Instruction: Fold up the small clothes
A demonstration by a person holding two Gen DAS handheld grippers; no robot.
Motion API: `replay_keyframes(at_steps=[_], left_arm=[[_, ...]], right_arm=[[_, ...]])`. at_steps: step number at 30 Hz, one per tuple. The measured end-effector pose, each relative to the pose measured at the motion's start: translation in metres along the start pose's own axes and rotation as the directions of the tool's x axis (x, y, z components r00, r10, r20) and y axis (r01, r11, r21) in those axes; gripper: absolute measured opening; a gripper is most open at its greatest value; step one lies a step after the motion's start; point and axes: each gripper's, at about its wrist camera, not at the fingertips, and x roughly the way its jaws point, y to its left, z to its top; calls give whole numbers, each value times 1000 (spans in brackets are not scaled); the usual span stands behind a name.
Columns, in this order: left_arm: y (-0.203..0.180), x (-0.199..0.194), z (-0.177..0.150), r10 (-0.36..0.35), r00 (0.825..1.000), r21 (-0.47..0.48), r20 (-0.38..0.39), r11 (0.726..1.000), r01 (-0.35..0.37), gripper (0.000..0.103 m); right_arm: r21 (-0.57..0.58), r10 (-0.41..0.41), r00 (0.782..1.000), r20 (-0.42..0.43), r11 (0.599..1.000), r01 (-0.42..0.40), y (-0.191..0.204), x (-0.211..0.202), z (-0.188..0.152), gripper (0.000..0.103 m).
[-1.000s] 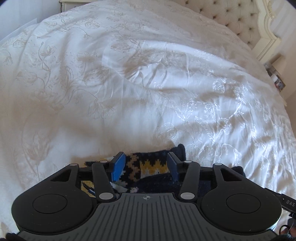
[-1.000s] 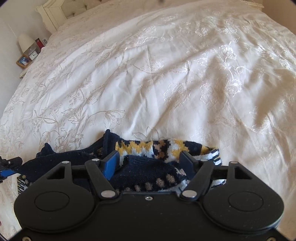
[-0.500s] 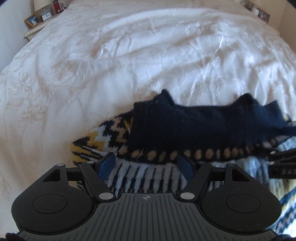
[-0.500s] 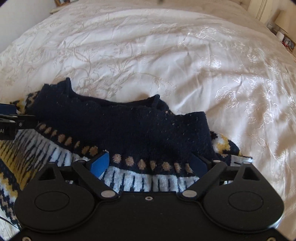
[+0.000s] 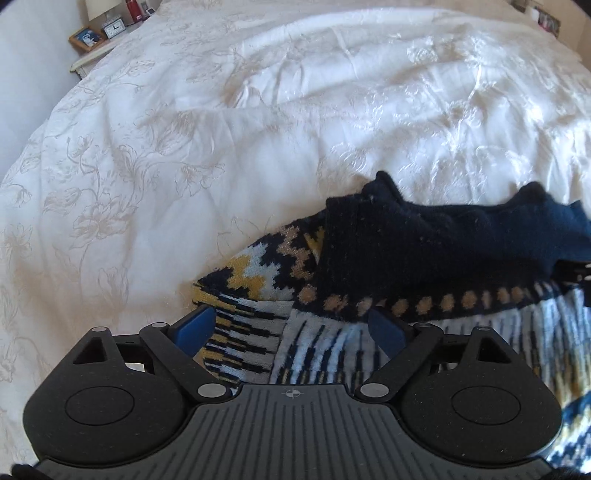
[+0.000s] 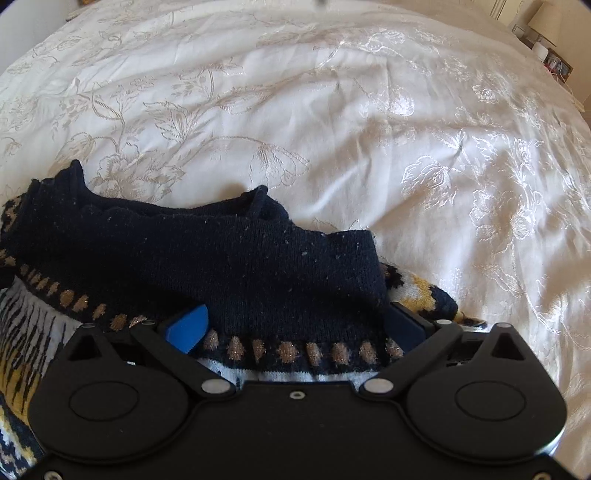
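A small knitted sweater [image 5: 406, 258], navy at the top with yellow, white and tan patterns, lies on the white bedspread [image 5: 221, 129]. In the left wrist view my left gripper [image 5: 291, 325] is open, its blue pads on either side of the sweater's patterned left part. In the right wrist view the same sweater [image 6: 184, 251] fills the lower left. My right gripper [image 6: 295, 325] is open, its jaws wide apart over the navy band and the row of tan dots. The fabric lies loose between both pairs of fingers.
The embroidered bedspread [image 6: 332, 110] spreads out beyond the sweater. A bedside table [image 5: 92, 40] with a clock and a photo frame stands at the far left. Another bedside stand with a lamp [image 6: 546, 33] shows at the far right.
Both grippers have swung round and opened wider. The sweater, bunched near the grippers a second ago, now lies spread flat on the bed with its navy top facing away.
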Motion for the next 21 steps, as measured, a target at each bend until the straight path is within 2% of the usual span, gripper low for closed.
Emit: replay_keyframes(at_steps=[4,8,13,17,21], left_arm=[[-21,-24,-7,-78,997,-22,-26,997,77,91],[-49,-22,-23,-114,990,2,-86,993,115,91],[-73,-6,-51,-81,981,54,-174,994,91,91],[-77,5,-58,-32,983,50,-180,998,41,103],[-79,18,-56,-22,978,44,-209,999,32,103]], right_arm=[[35,9,1000,-26,999,-8,2,-19,-12,102],[36,-17,997,-78,999,20,4,-31,-27,102],[45,-35,990,-134,998,41,0,-40,-44,102],[76,-35,987,-156,996,47,-9,-49,-56,102],[111,-17,987,-159,993,35,-20,-54,-65,102]])
